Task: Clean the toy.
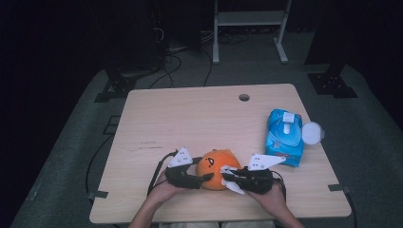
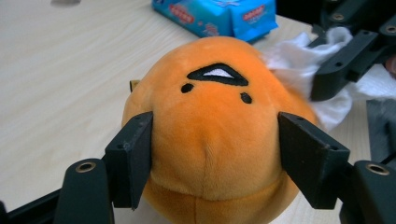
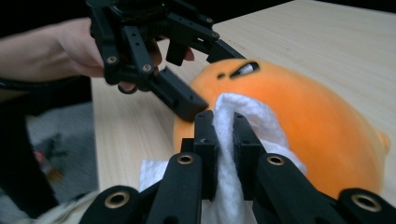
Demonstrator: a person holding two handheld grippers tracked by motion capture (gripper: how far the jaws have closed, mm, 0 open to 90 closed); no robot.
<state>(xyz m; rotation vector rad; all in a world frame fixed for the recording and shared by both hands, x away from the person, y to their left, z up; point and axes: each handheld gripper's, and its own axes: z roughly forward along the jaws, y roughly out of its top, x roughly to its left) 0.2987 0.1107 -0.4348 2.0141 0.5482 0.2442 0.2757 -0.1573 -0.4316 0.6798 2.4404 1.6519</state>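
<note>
Left tool (image 2: pixel 215 154): jaws spread wide, one pad pressed on each flank of the orange plush toy (image 2: pixel 215 135), gripping it. Toy sits on the table (image 1: pixel 190 118) near the front edge, about midway along it, its embroidered face turned up.

Right tool (image 3: pixel 224 140): jaws nearly together, pinching a fold of white wipe (image 3: pixel 233 121). The wipe's bunched tip lies against the toy's side, just beside the left tool's nearer jaw. The rest of the wipe trails down under the tool onto the table.

Around: blue wipes pack (image 1: pixel 284 137) lies toward the right edge, its white flip lid (image 1: pixel 312 133) open and hanging out over that edge. Small round hole (image 1: pixel 244 97) in the table near the far edge. Nothing stands between pack and toy.
</note>
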